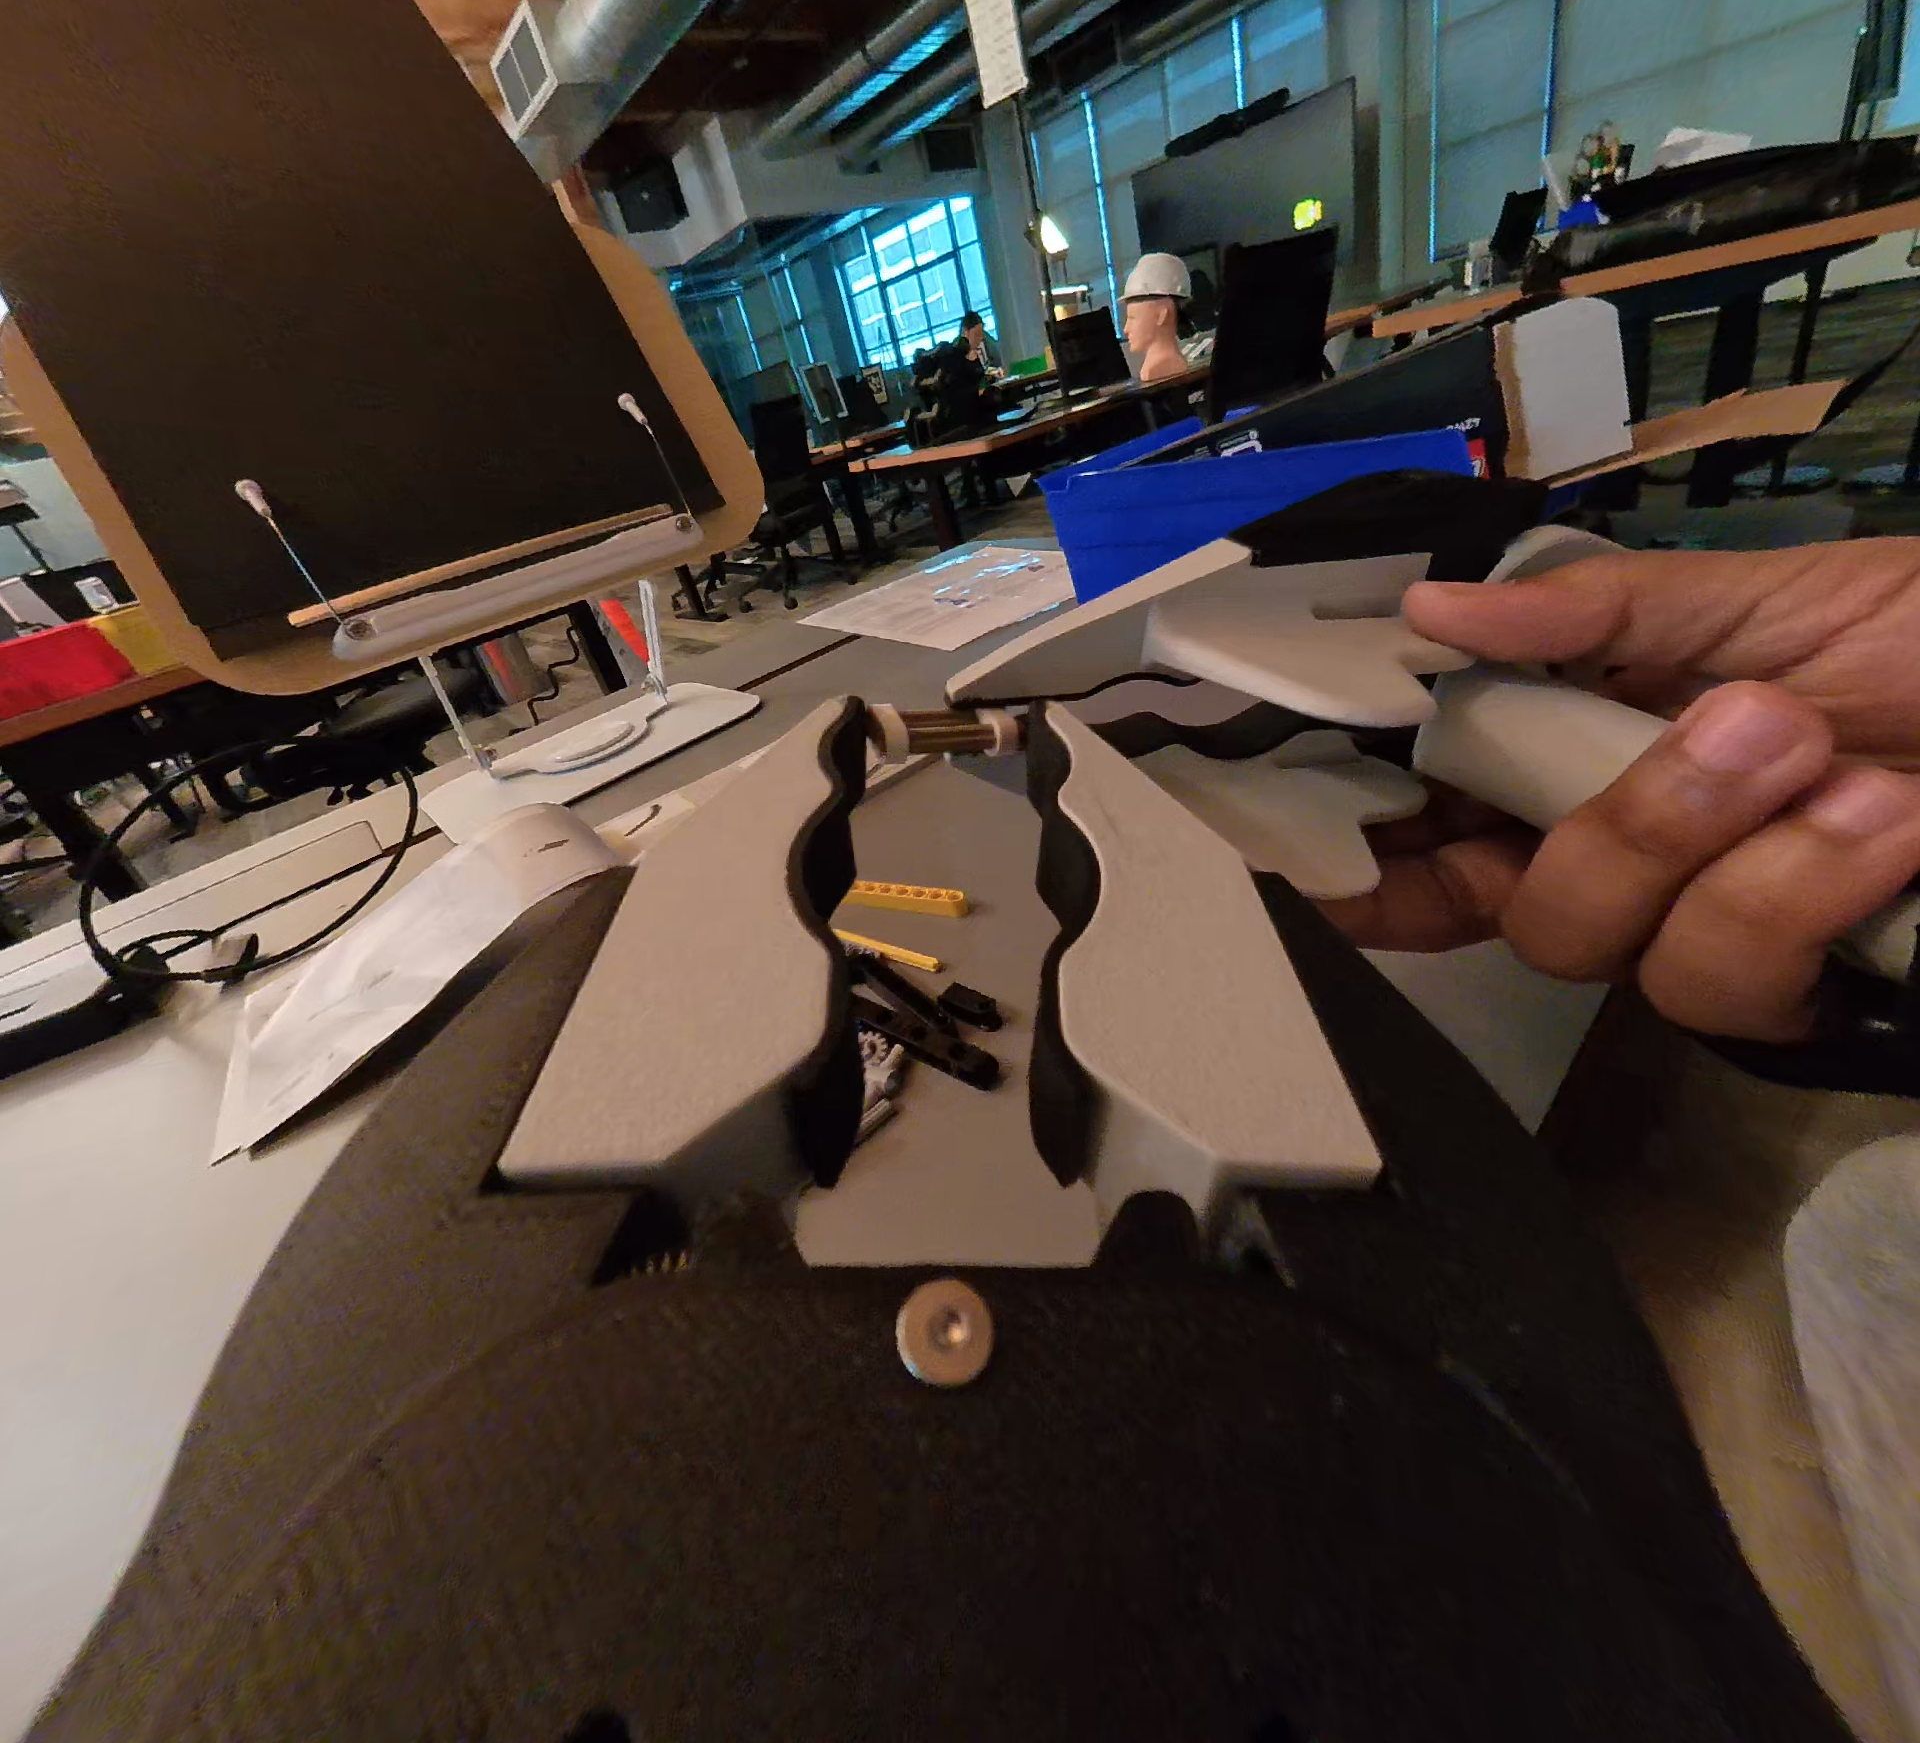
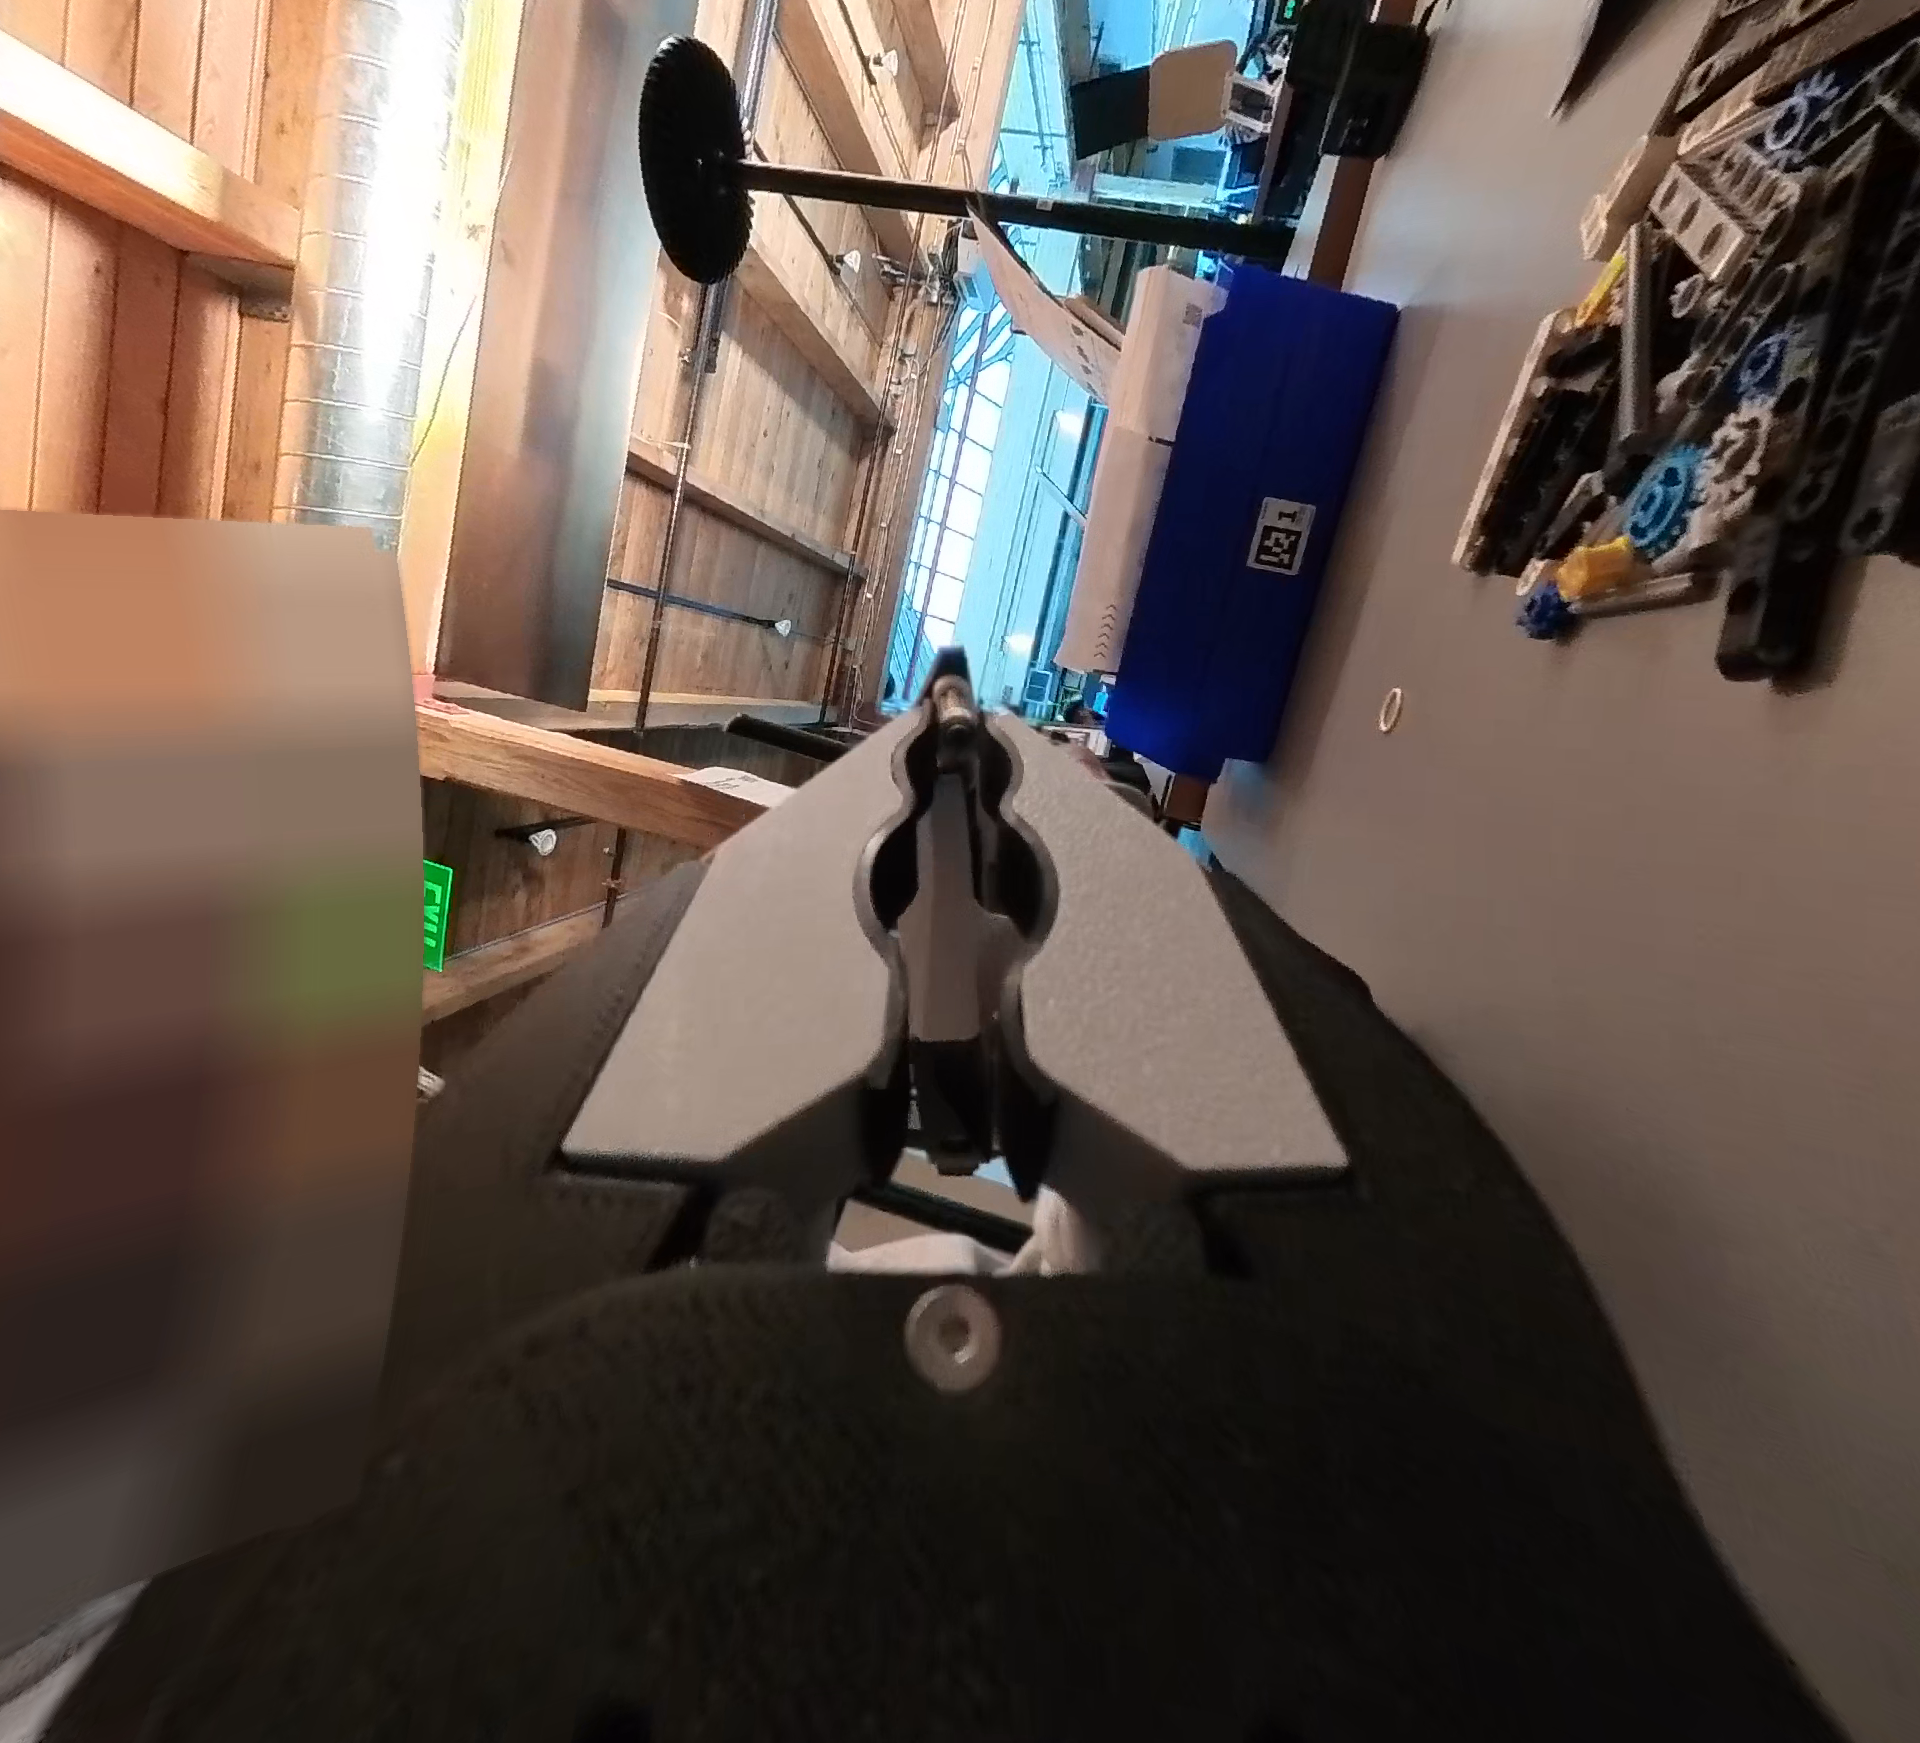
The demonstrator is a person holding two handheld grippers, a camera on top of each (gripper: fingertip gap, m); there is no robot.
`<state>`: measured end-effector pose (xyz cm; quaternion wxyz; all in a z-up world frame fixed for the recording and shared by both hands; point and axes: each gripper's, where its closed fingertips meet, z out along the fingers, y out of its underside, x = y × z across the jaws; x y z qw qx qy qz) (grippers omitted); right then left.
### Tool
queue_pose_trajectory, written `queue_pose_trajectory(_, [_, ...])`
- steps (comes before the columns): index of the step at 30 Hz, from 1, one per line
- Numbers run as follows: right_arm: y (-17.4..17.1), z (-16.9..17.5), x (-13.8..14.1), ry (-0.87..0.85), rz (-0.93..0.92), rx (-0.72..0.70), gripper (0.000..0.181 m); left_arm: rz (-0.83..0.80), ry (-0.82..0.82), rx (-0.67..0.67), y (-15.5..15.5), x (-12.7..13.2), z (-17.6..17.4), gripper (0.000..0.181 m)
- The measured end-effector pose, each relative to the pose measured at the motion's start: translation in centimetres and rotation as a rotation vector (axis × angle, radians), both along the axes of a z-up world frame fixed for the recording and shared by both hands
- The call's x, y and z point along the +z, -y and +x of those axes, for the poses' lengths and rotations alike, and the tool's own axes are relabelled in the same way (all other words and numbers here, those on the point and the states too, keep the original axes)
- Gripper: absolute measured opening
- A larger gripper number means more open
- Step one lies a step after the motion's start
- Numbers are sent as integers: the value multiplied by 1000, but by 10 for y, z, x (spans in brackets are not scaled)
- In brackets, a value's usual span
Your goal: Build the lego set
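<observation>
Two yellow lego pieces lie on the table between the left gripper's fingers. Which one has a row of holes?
The farther yellow beam, flat and wider. The nearer yellow piece is thin, with no visible holes.

the right gripper (image 2: 954, 727) is rolled sideways, jaws nearly closed on a small grey-tipped lego axle (image 2: 952, 706). off to the right on the grey table (image 2: 1558, 966) sits a half-built lego model (image 2: 1704, 363) with blue gears, near a blue bin (image 2: 1247, 530).

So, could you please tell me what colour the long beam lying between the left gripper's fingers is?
Yellow; the long beam shows best in the left wrist view.
</observation>
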<state>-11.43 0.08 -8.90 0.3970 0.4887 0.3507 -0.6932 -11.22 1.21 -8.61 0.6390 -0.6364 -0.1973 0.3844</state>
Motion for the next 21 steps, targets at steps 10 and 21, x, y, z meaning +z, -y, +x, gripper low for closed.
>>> queue_pose_trajectory(10, [-1,5,4,-38,-5,48,12,84,28,-63,-1,6,5,29])
queue_pose_trajectory(21, [-34,20,32,-755,219,26,43,526,406,-508,-6,19,20,28])
